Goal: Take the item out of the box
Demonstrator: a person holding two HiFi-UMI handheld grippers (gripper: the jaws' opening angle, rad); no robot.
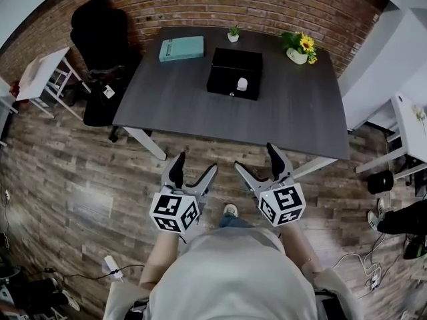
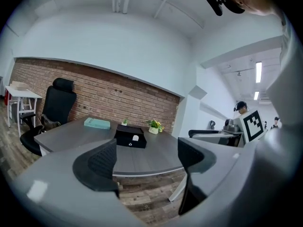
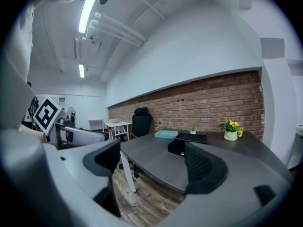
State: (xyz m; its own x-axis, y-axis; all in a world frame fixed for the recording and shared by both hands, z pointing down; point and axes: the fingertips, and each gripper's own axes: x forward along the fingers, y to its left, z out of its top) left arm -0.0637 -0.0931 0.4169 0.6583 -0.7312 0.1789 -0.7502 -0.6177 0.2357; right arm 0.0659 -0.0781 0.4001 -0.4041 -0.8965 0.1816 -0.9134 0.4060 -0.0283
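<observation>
Standing back from the table, I hold my left gripper and right gripper with jaws apart and empty. The small white item sits in the black box, well apart from both. It looks light and rigid, so I'd pinch its sides.

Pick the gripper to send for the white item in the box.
Right, narrowly. Both hang open, short of the table, but the right gripper sits more in line with the white item in the black box than the left gripper.
</observation>
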